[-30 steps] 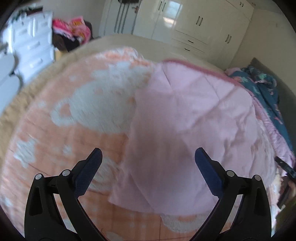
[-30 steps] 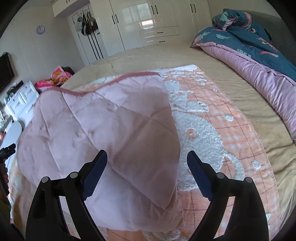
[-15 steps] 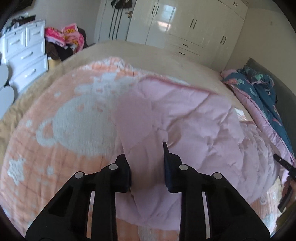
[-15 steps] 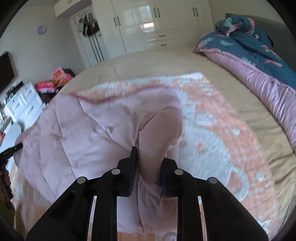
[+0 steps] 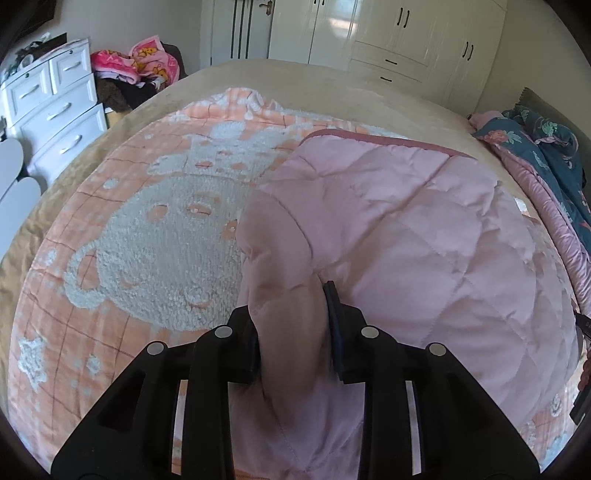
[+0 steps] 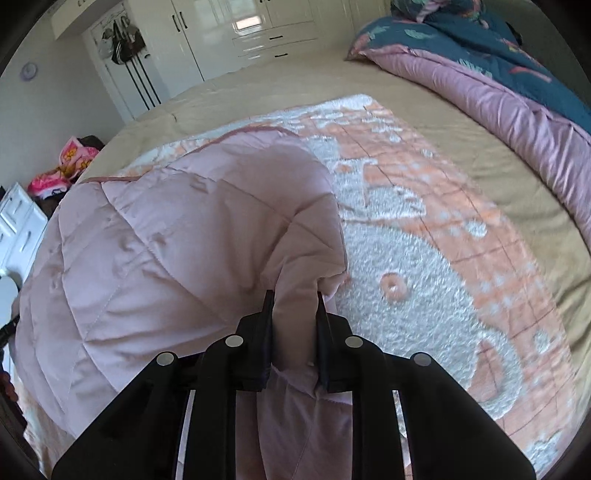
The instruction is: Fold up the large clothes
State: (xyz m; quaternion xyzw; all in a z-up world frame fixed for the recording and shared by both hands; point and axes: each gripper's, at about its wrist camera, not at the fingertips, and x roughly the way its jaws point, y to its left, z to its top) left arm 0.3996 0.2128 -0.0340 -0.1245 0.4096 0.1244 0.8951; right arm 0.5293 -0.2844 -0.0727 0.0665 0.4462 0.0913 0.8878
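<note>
Pink quilted fabric filled the middle of both views: the pink quilted garment lay spread over an orange-and-white fleece blanket on a beige bed. In the left wrist view it covered the centre and right of the frame, its darker piped edge running across the upper middle. In the right wrist view the garment took up the left half, with the blanket bare to its right.

The left gripper stood at the bottom centre of its frame, its fingers drawn in close and pinching a bunched fold of the garment between them; the cloth bulged up above the tips. The right gripper sat likewise at the bottom centre of its view, fingers nearly together with a thick pleat of the same garment clamped between.

A white wardrobe lined the top of the left view, a white chest of drawers stood at upper left, and a heap of bright pink clothes lay beside it. A teal floral duvet with a mauve lining was piled at the upper right of the right view.
</note>
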